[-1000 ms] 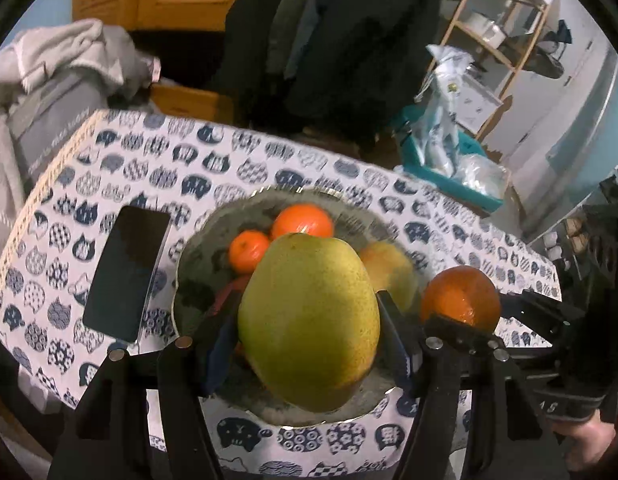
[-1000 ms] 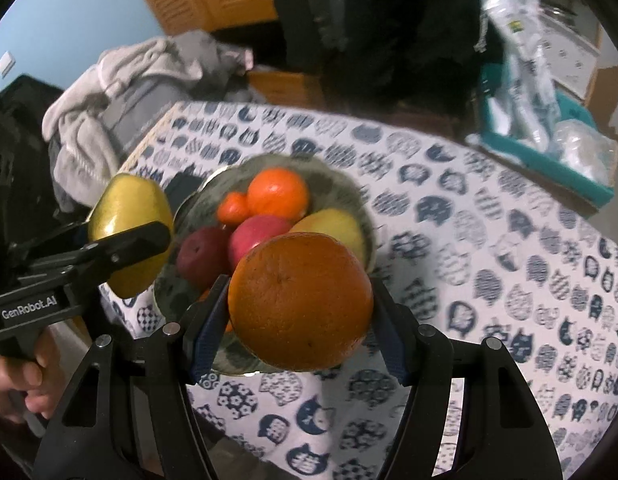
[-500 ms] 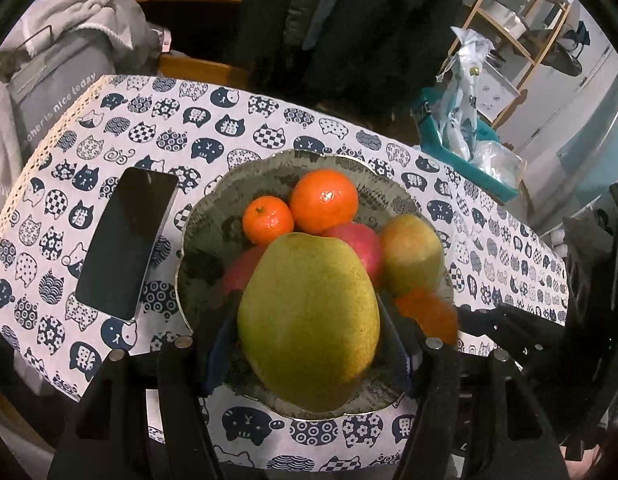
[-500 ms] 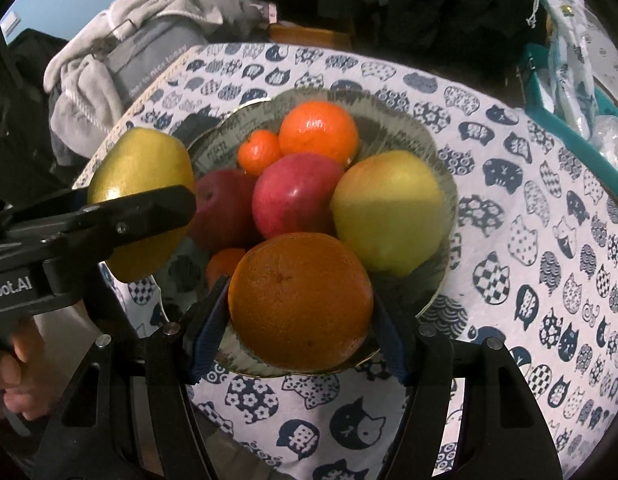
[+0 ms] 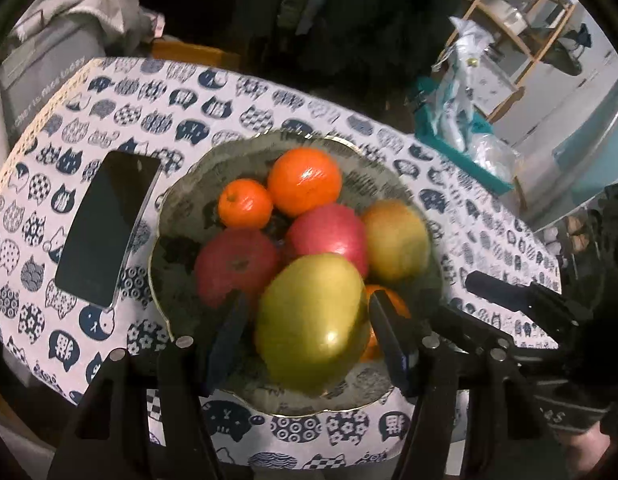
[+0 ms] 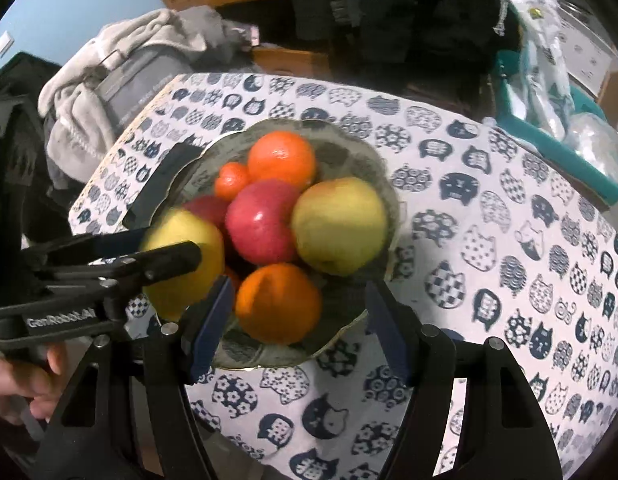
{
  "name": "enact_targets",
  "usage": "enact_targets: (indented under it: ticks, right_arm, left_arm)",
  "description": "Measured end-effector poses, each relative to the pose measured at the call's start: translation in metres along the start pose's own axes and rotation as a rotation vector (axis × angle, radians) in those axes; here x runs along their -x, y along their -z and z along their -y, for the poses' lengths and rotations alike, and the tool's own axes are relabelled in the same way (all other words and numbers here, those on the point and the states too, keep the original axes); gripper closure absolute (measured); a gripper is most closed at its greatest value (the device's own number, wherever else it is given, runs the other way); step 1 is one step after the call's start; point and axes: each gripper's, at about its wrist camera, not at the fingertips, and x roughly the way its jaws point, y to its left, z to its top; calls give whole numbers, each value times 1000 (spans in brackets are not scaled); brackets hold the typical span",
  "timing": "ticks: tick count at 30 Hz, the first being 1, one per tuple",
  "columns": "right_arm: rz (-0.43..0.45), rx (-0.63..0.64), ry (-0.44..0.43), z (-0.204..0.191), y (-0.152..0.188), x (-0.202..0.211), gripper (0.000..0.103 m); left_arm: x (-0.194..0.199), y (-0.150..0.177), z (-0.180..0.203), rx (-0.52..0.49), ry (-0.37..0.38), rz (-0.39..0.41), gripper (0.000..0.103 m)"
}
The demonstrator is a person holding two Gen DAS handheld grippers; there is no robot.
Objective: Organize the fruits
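Pear and orange laid near bowl's 6 o'clock, ungripped; left gripper fingers slightly parted, right gripper fingers wide.

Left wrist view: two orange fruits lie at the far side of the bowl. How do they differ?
The small orange fruit is much smaller than the big orange fruit. The small one lies left of the big one. The small one shows a stem mark, the big one a bright glare. Both are round, orange and touching.
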Motion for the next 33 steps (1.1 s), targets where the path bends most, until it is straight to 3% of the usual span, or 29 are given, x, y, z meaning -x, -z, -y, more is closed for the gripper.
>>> enact_targets:
  ticks: [4, 16, 21, 29, 33]
  right_arm:
    - [21, -28, 19, 12, -1, 10, 34]
    - [106, -81, 45, 31, -6, 47, 31]
    - [165, -90, 68, 38, -8, 74, 30]
    - [262, -106, 115, 49, -10, 118, 22]
    - [301, -104, 149, 51, -9, 136, 17]
  left_arm:
    - [4, -1, 10, -38, -27, 21, 38]
    - [19, -2, 29, -46, -10, 31, 36]
    - [38, -6, 41, -67, -6, 75, 26]
    - [70, -11, 65, -128, -27, 145, 16]
    - [81, -12, 79, -162, -20, 163, 16]
